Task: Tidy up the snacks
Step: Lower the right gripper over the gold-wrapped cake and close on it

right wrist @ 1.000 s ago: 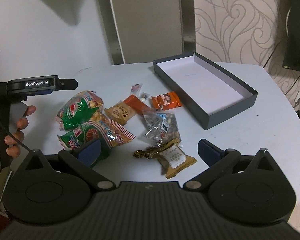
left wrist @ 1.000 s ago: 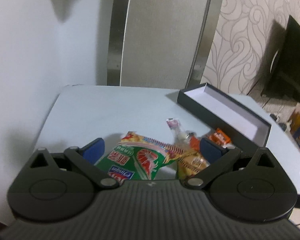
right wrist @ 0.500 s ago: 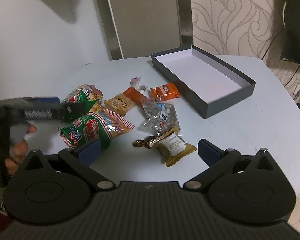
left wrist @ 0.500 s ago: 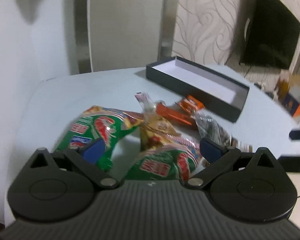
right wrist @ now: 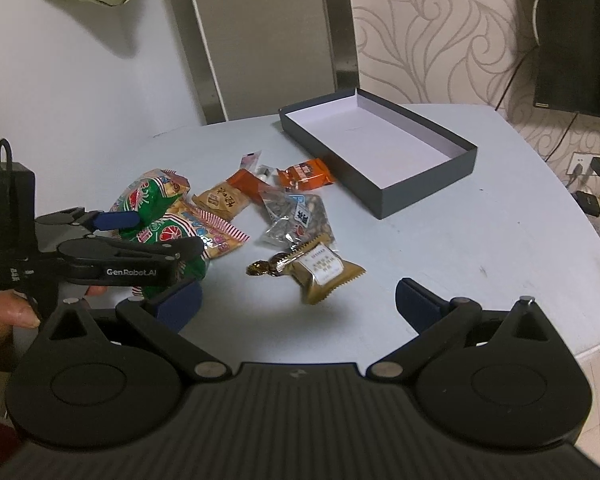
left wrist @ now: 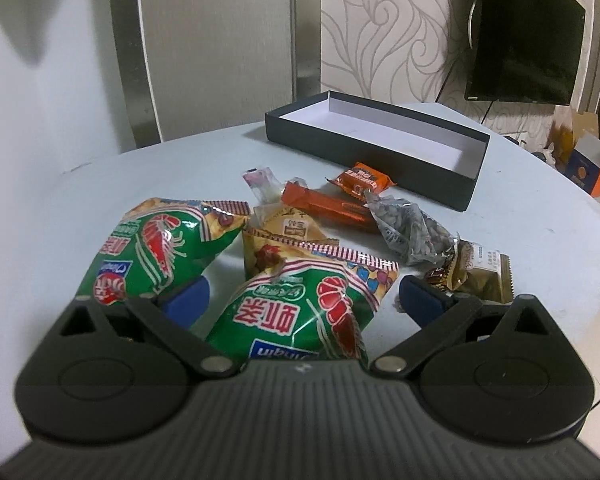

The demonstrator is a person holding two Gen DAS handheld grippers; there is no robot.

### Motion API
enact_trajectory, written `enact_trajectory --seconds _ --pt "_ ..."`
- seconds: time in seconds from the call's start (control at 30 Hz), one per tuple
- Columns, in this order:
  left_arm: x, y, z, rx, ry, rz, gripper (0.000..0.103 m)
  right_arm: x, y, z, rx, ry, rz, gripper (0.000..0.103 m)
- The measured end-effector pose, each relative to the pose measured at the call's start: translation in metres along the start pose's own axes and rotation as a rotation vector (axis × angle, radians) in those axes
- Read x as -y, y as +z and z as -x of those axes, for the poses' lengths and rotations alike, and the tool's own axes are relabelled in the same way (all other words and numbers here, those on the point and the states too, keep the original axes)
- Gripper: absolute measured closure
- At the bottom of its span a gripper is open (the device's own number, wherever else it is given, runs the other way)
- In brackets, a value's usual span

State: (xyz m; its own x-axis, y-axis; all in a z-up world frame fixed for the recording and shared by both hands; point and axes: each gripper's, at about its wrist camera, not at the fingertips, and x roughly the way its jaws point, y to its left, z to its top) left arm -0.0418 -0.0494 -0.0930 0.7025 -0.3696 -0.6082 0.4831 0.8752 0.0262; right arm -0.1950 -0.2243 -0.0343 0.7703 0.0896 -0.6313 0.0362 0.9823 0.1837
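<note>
Several snack packets lie on a pale round table (right wrist: 480, 240). My left gripper (left wrist: 300, 300) is open around the near green shrimp-chip bag (left wrist: 300, 308), its jaws wide on either side. A second green bag (left wrist: 156, 248) lies to its left. In the right wrist view the left gripper (right wrist: 140, 236) sits over both green bags (right wrist: 152, 200). My right gripper (right wrist: 296, 300) is open and empty, above the table near a tan packet (right wrist: 324, 268). An empty dark box (right wrist: 380, 152) with a white inside stands at the back.
Orange packets (right wrist: 304, 174), a clear bag of seeds (right wrist: 296, 220), a tan biscuit packet (right wrist: 220, 200) and a gold wrapped candy (right wrist: 264, 268) lie between the green bags and the box. A wall and grey panel stand behind. A TV (left wrist: 524, 40) hangs at the right.
My left gripper has swung right and moved down over the near green bag, which now lies between its jaws. My right gripper has shifted only slightly.
</note>
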Motion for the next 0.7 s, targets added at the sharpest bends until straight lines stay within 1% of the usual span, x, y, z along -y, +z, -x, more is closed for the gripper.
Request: enact_trajectory --seconds 0.17,0.33,0.57,0.7 --pt "-0.001 -0.006 -0.001 0.006 0.008 0.008 0.0 0.002 -0.003 0.006 0.011 0.001 -0.01 0.0" --pt "-0.005 -0.014 -0.007 -0.006 0.023 0.026 0.0 0.002 -0.008 0.009 0.006 0.003 -0.007 0.0" --pt "-0.004 -0.015 -0.008 0.017 0.02 0.039 0.0 0.004 -0.012 0.008 -0.008 -0.004 -0.014 0.0" --pt "-0.003 -0.015 -0.008 0.029 0.014 0.039 0.0 0.006 -0.011 0.009 -0.001 -0.005 -0.01 0.0"
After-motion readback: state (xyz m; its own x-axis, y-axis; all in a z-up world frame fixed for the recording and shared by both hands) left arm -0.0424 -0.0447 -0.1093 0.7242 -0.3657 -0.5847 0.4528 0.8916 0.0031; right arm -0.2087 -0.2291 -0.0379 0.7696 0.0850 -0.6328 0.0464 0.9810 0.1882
